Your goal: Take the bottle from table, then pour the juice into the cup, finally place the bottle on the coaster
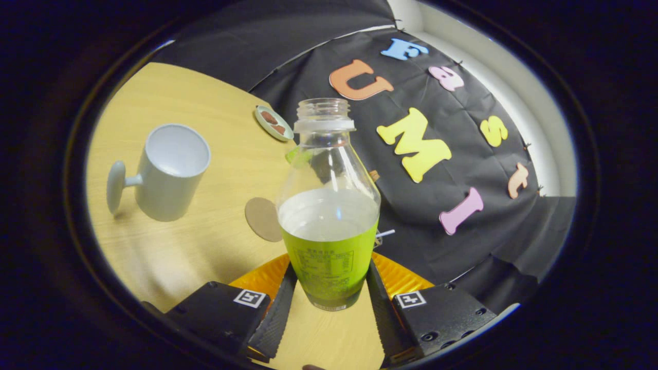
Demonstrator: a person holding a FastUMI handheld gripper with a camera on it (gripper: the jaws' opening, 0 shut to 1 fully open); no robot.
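**Open bottle in the claw, cup off to the left**

Between the two ribbed black fingers (pixel 275 313) of the claw (pixel 329 303) stood the bottle (pixel 329 205), its lower body pinched from both sides, with the pads pressed against the green label. It appeared lifted clear of the pale wooden desk (pixel 205 246), though the fisheye bend made that hard to confirm. The white cup (pixel 172 172) sat on the desk well to the left of the bottle and beyond the fingers, its mouth empty. The round brown coaster (pixel 262 218) lay flat just beside the bottle, partly hidden behind it.

The chief risk was a spill. The neck carried no cap, so any sharp tilt on the way to the cup would likely send liquid onto the desk. The bottle looked like thin, smooth, clear plastic with a glossy label wrap, and such a surface could slide or twist between the pads once tipped; a harder squeeze could instead dent the wall and push liquid upward. The grasp sat low, below the liquid line, so the weight above it might swing. The cup was matte, straight-sided and fairly narrow, with a knob-ended handle, so a poorly aimed stream could miss its rim. A small dish (pixel 274 123) with brown pieces rested farther back.
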